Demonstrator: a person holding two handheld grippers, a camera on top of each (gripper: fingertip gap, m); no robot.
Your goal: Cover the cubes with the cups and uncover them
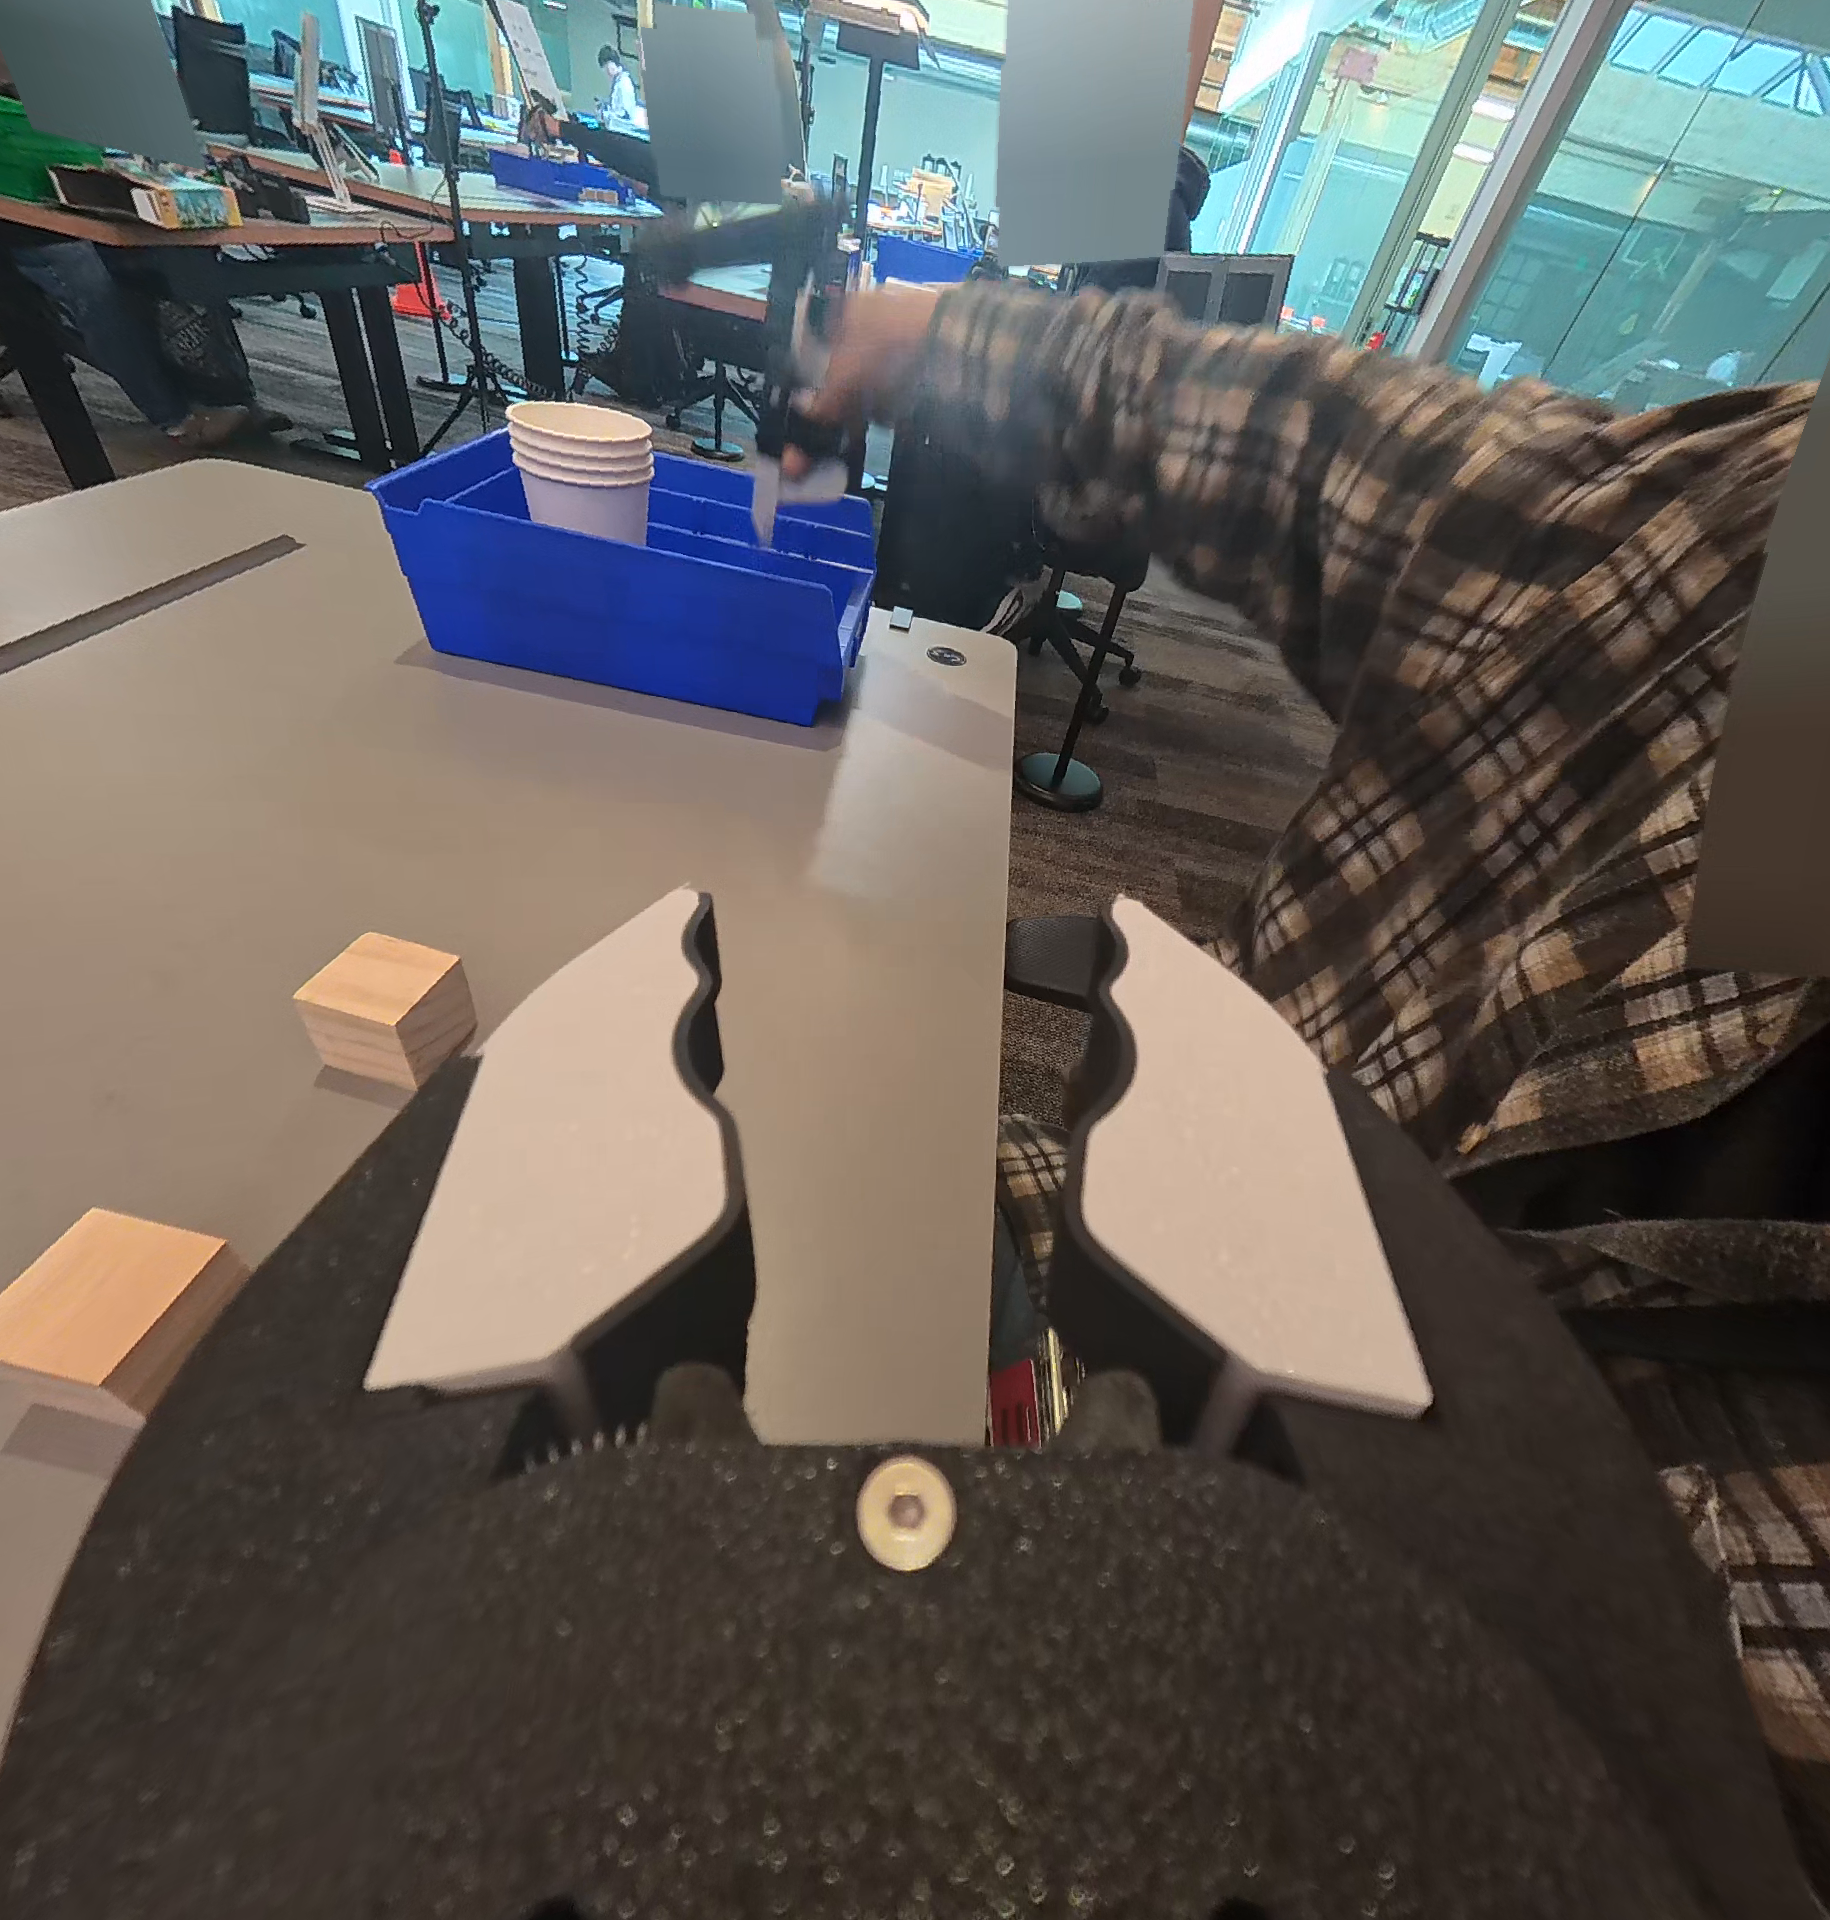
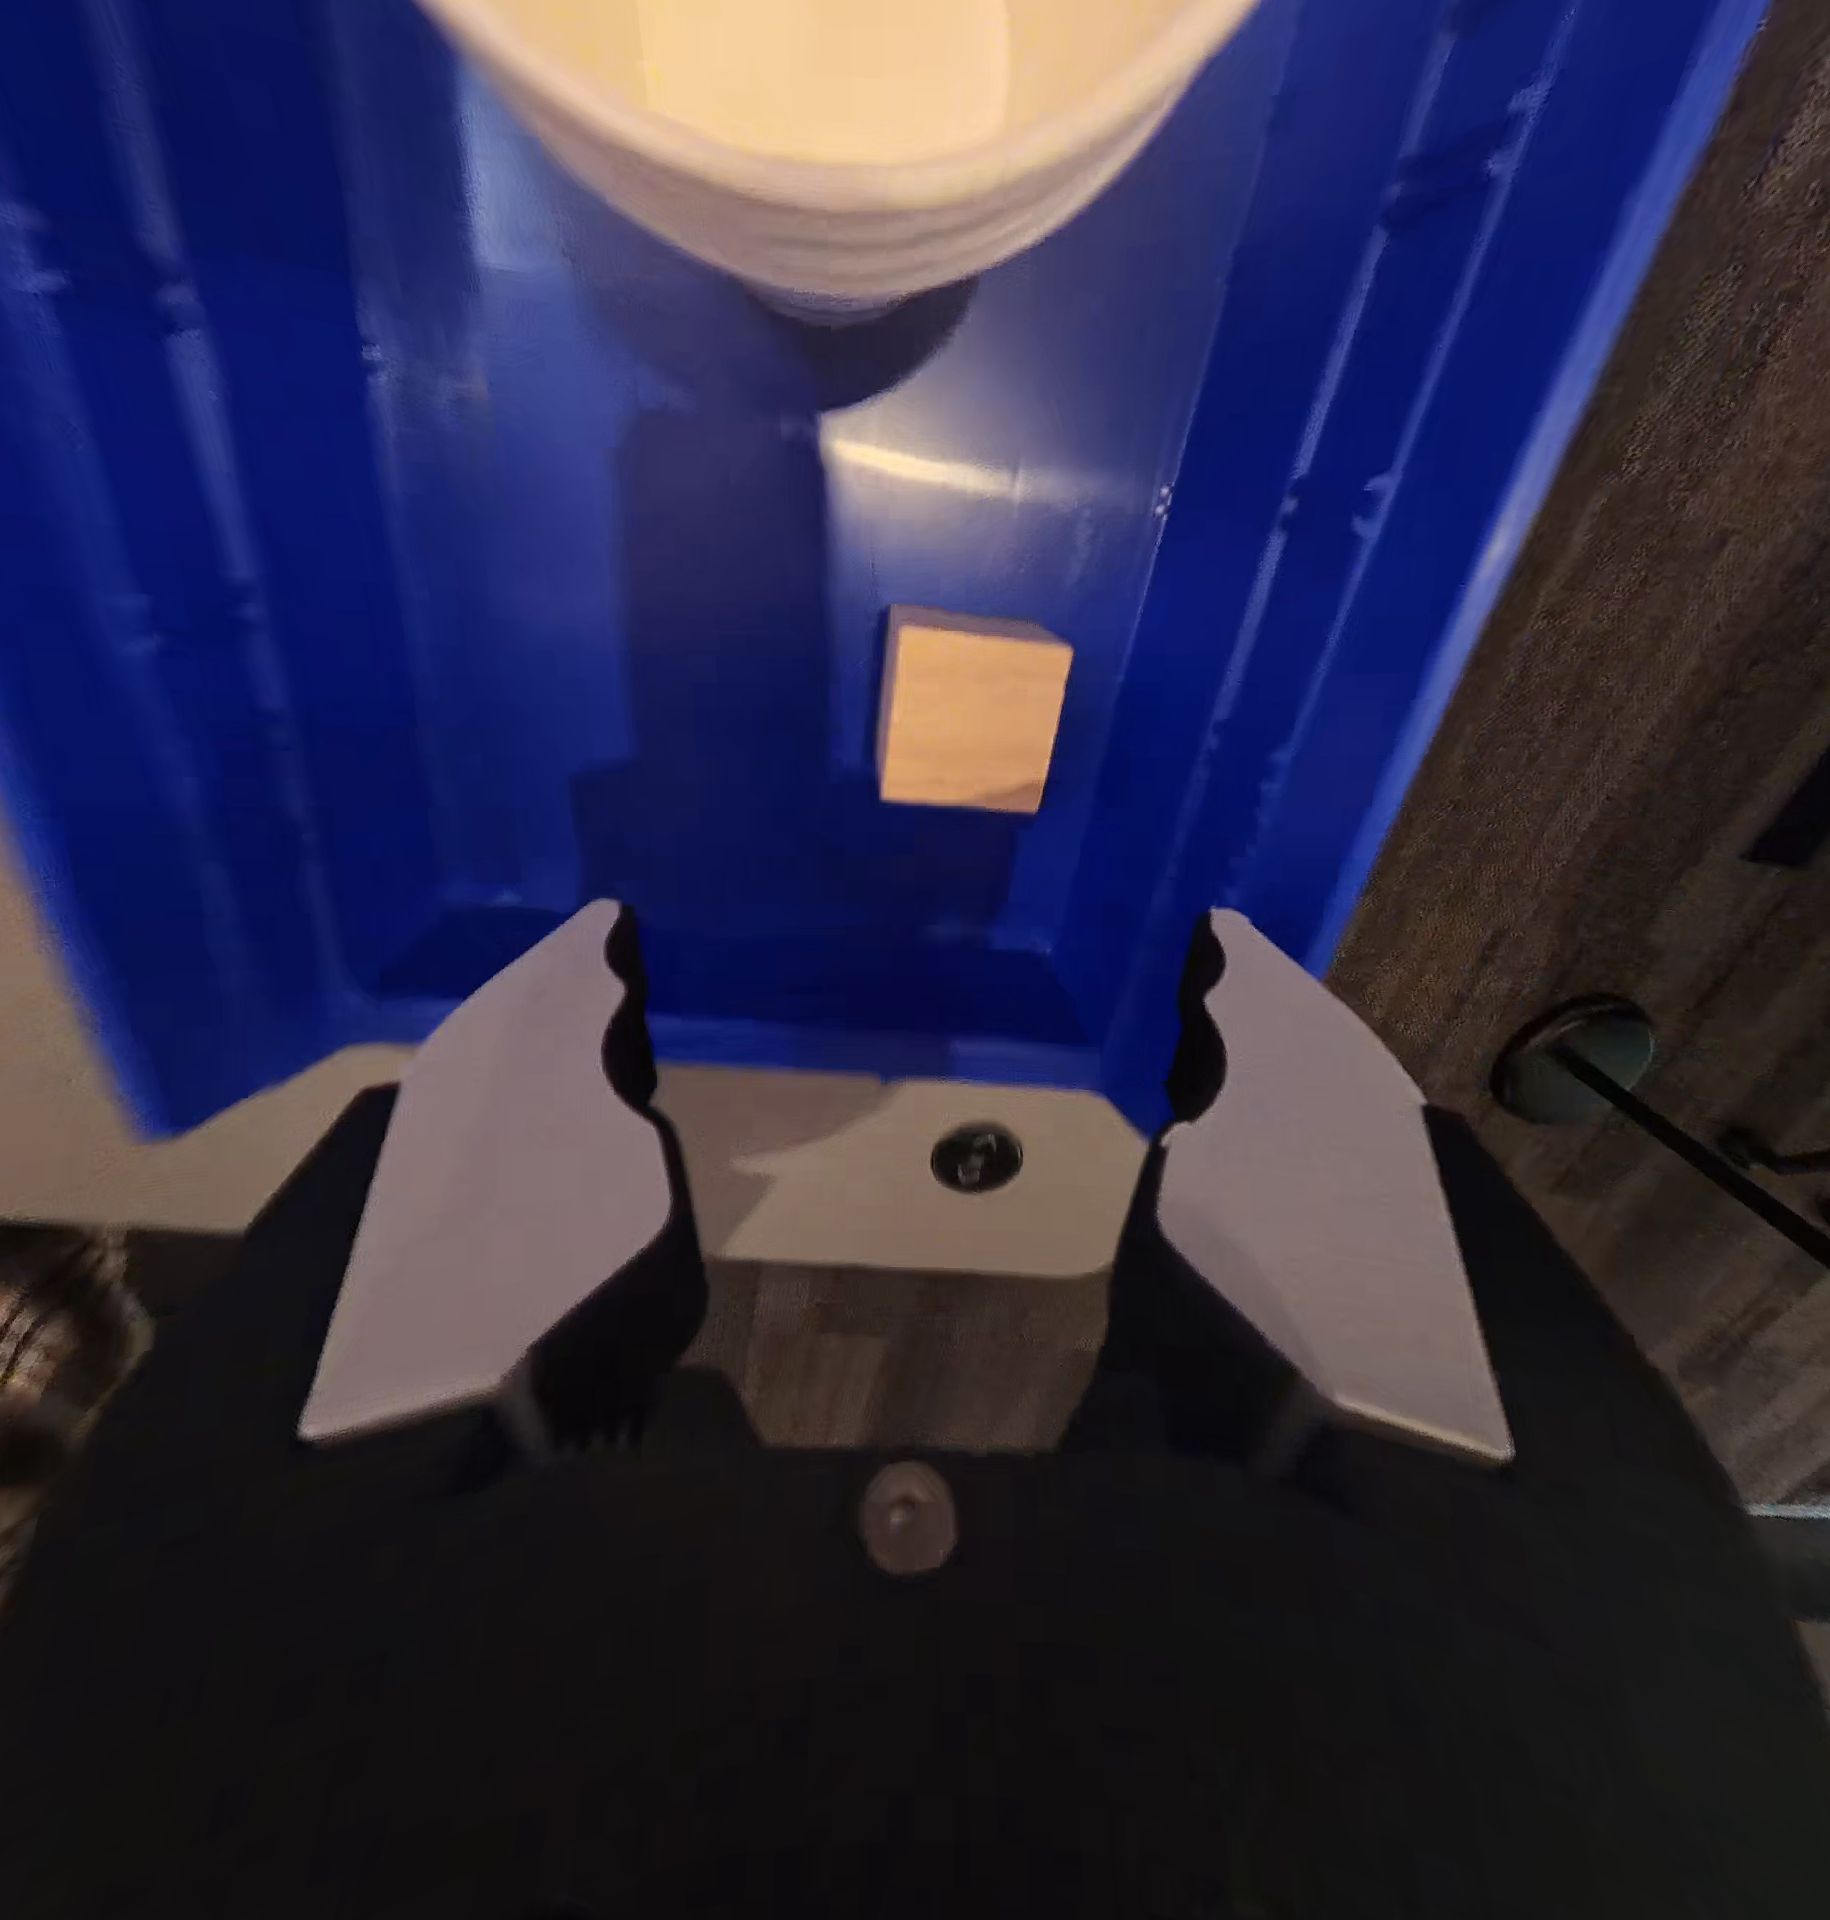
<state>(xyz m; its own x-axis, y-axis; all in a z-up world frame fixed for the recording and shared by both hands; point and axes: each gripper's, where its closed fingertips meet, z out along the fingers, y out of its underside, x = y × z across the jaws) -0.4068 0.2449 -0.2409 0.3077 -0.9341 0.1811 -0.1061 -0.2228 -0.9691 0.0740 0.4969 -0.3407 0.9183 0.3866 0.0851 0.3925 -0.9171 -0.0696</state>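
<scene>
Two wooden cubes lie on the grey table (image 1: 267,790) in the left wrist view, one (image 1: 386,1008) just left of my left finger and one (image 1: 100,1309) nearer at the left edge. My left gripper (image 1: 911,914) is open and empty, over the table's right edge. A stack of white paper cups (image 1: 582,468) stands upright in a blue bin (image 1: 630,623) at the far end. My right gripper (image 1: 791,488), held by a plaid-sleeved arm, hovers over the bin's right part. In its own view my right gripper (image 2: 913,920) is open and empty, above the bin (image 2: 267,623). A third cube (image 2: 973,717) lies on the bin floor, with the cup stack (image 2: 838,156) beyond it.
The table's right edge (image 1: 999,935) drops to carpet, where a round stand base (image 1: 1062,779) and a chair stand. A person in a plaid shirt (image 1: 1513,831) fills the right side. Desks, tripods and people are far behind the table.
</scene>
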